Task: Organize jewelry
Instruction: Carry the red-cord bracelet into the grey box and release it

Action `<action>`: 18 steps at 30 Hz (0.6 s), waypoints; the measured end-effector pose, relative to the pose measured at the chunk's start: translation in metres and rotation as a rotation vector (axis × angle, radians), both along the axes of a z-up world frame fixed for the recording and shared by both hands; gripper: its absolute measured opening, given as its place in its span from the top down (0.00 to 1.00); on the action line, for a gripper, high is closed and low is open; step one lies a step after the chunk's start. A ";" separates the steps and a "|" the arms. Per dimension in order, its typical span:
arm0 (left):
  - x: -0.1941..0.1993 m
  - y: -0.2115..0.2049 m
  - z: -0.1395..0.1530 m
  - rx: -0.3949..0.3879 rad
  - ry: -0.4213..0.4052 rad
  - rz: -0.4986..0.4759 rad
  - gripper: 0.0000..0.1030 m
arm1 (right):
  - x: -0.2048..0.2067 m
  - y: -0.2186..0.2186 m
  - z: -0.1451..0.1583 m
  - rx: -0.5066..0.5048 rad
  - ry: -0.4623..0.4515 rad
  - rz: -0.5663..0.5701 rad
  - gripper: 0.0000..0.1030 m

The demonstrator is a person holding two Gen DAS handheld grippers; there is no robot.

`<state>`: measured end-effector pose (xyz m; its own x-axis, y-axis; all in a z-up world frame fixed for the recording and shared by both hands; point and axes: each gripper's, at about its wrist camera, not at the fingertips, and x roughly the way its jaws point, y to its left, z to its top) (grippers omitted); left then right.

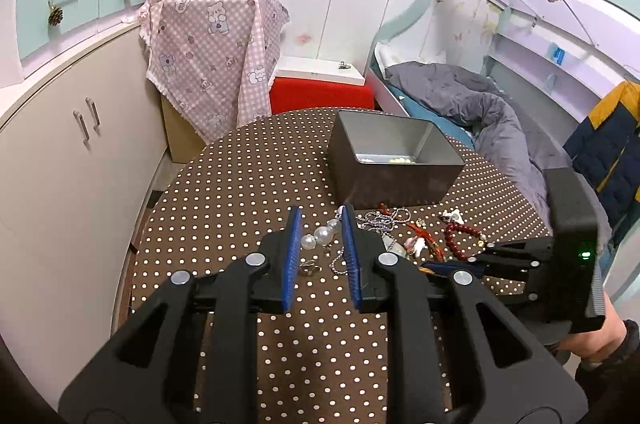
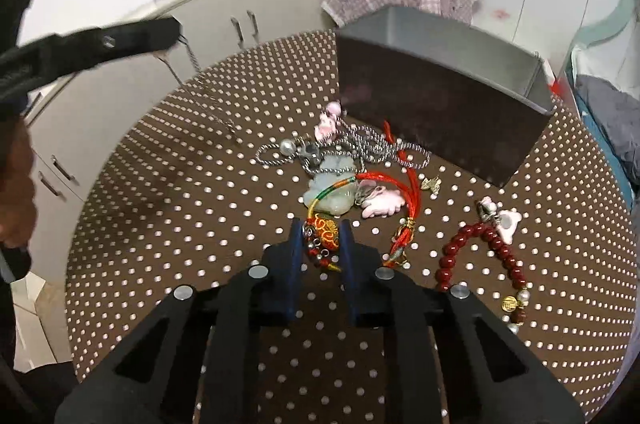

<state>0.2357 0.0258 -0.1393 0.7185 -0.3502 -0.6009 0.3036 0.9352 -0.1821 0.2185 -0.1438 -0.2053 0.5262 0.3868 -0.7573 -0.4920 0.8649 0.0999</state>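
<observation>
- While my right gripper (image 2: pixel 320 242) clamped the red charm (image 2: pixel 325 236) near the metal box (image 2: pixel 440 112), I held a chain (image 2: pixel 192 58) pinched in my left gripper (image 1: pixel 320 248).
- Next I judged lifting both into the box.

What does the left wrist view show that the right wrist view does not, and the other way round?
Only left wrist: beads inside the tin, and a bed. Only right wrist: the right gripper shut on a red charm, and the left gripper holding a dangling chain. Both: the tin, a red bracelet and the dotted table.
</observation>
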 end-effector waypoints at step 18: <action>0.001 -0.019 0.063 -0.034 -0.136 -0.073 0.80 | 0.005 -0.085 0.120 0.470 -0.097 0.003 0.85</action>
